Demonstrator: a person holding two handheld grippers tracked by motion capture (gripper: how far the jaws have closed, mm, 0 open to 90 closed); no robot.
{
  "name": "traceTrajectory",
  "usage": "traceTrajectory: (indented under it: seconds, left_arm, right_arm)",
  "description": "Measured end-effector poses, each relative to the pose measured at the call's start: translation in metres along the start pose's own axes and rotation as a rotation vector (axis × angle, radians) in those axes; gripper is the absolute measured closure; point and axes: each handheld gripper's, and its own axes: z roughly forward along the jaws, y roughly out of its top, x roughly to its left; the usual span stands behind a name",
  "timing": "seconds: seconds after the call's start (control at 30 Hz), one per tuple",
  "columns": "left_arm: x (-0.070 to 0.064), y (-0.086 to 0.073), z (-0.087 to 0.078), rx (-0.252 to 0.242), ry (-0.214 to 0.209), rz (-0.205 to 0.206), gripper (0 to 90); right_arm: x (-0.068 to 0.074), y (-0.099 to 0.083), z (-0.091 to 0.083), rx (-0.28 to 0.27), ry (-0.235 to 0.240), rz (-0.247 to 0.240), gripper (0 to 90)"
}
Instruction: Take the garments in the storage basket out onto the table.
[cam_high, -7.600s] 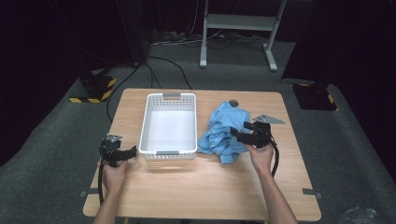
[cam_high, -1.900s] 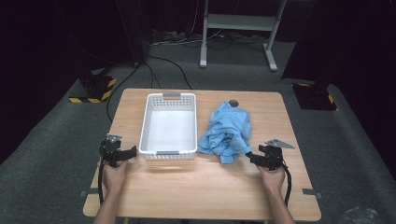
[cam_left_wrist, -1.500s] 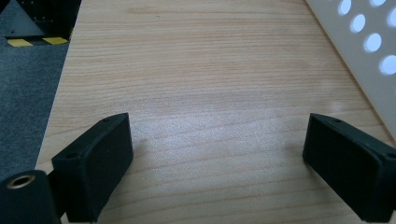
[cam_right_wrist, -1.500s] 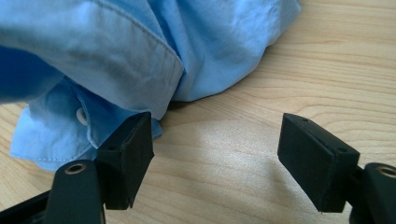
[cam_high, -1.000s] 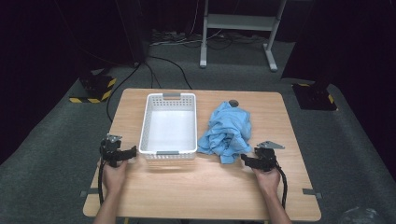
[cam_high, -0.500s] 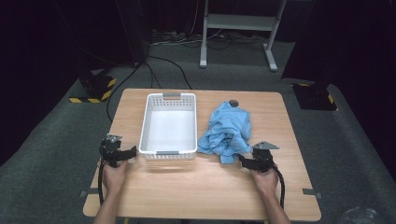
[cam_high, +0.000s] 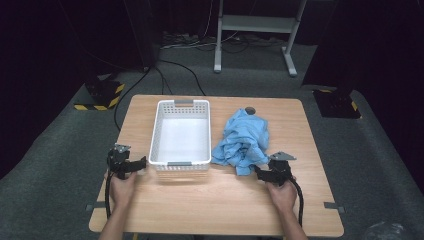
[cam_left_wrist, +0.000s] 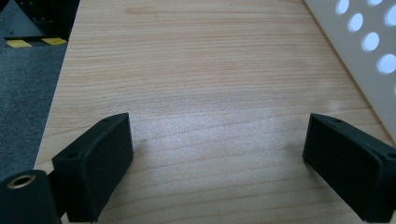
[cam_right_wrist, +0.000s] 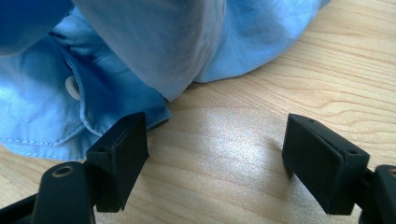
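So the right gripper (cam_high: 264, 174) sits low on the table (cam_high: 210, 205) right at the near edge of the crumpled blue shirt (cam_high: 243, 139), jaws spread wide with nothing in them, and in the right gripper view one jaw is just touching the shirt's hem while bare wood fills the gap between them. The left gripper (cam_high: 131, 165) is wide open and empty too, parked by the near left corner of the white basket (cam_high: 165, 112). Plenty of open tabletop along the near side.
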Motion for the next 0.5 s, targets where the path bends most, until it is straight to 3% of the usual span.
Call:
traceTrajectory:
  seconds: [0.5]
  left_arm:
    - [-0.0029, -0.0002, 0.0001, 0.009, -0.007, 0.01, 5.3]
  right_arm:
    - [-0.0001, 0.0001, 0.0001, -0.001, 0.0, 0.0, 22.0]
